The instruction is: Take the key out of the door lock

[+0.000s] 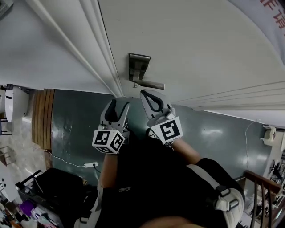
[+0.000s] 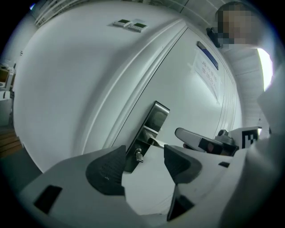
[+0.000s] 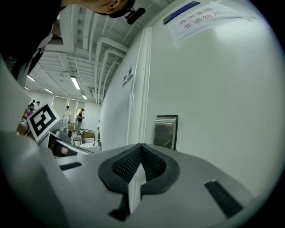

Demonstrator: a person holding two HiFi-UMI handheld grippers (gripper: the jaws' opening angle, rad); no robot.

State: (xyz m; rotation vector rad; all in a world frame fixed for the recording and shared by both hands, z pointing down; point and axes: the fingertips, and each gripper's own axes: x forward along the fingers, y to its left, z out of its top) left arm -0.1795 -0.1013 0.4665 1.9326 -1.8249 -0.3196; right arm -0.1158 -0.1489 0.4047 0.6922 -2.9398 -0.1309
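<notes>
Left gripper (image 2: 144,150) jaws spread wide, nothing touching the pads. Framed in the gap but apart from them, the key (image 2: 139,155) sticks out of the lock plate (image 2: 156,116) on the white door (image 2: 89,80) (lever handle (image 2: 153,141) just beside it). Right gripper (image 3: 140,162) jaws pressed together, empty, near the plate.

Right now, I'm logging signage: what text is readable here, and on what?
"非请勿入", likely, red print on the paper notice on the door.
The blue strip atop that notice: too blurred to read.
Cubes on the left gripper and right gripper: square markers only, no words.
</notes>
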